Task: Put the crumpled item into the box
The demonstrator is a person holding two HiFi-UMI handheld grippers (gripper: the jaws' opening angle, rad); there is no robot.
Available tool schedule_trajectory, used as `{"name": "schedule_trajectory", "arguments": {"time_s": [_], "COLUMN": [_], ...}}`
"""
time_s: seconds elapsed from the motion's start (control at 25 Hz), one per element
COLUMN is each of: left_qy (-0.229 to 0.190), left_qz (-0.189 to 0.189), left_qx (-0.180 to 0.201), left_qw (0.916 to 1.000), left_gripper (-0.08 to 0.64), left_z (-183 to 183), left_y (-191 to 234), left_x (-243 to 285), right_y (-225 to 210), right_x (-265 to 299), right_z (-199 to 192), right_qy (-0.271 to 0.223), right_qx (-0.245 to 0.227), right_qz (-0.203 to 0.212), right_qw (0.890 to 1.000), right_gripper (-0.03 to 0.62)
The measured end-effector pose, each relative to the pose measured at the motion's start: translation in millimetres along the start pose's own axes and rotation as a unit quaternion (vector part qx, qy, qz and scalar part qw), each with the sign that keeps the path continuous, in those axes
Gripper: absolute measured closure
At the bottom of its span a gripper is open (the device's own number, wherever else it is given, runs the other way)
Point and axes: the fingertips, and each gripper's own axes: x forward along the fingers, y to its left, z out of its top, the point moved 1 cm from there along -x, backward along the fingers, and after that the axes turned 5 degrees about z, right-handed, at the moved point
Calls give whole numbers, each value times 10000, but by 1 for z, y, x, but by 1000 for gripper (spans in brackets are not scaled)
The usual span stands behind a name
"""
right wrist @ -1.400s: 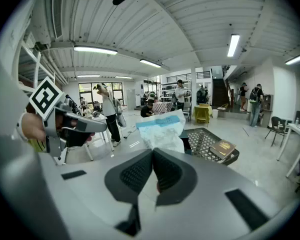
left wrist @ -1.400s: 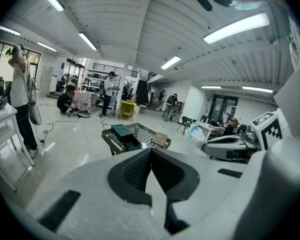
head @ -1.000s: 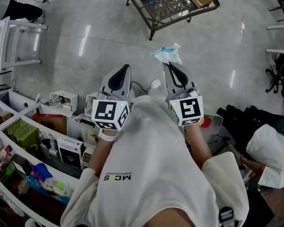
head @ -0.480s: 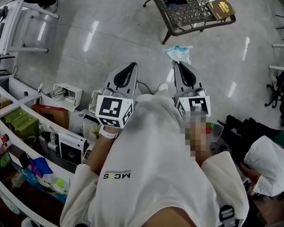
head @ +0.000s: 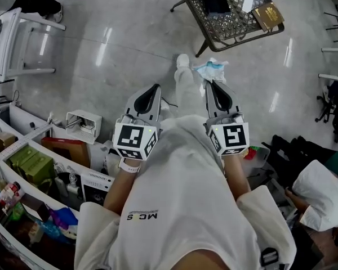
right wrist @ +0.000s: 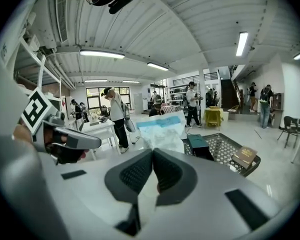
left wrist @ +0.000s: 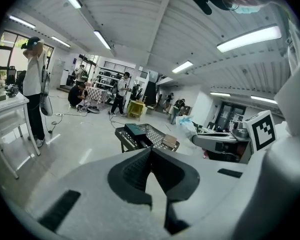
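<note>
The crumpled item (head: 212,70) is a white and pale-blue wad, pinched at the tip of my right gripper (head: 209,84), which is shut on it. In the right gripper view the crumpled item (right wrist: 162,129) sticks up just past the closed jaws of that gripper (right wrist: 153,152). My left gripper (head: 154,88) is held level beside it, shut with nothing between its fingers; the left gripper view shows this gripper (left wrist: 151,149) with its jaws together. A dark box (head: 214,0) lies on a low black mesh table (head: 236,30) ahead.
A brown book (head: 267,16) lies on the mesh table's right end. Shelves and bins of small goods (head: 39,167) run along the left. The person's leg and white shoe (head: 182,61) reach forward over the shiny floor. People and a white table (right wrist: 100,129) stand further off.
The person has stepped forward; a leg and shoe now show between the grippers. The mesh table has shifted right in the head view. Both grippers keep their hold and spacing.
</note>
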Motion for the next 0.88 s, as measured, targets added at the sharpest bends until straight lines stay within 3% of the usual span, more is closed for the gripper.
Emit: {"name": "schedule_trajectory", "arguments": {"time_s": [0.28, 0.48, 0.64, 0.88], "left_qy": [256, 333, 330, 298], "left_qz": [-68, 45, -35, -177], "left_qx": [14, 3, 107, 173], "left_qw": [9996, 9994, 9994, 9992], "left_gripper": [537, 537, 537, 537], "left_z": [36, 101, 153, 193], "left_y": [38, 72, 77, 74], "left_x": [95, 186, 260, 326], "right_y": [-70, -140, -199, -263], "right_x": [80, 158, 217, 265], "right_z": [13, 50, 88, 117], "right_qy": [82, 111, 81, 0], "right_qx": [188, 223, 32, -54], "right_qz": [-52, -125, -72, -143], "right_qw": [9998, 9996, 9999, 9999], "right_gripper": [573, 574, 574, 574]}}
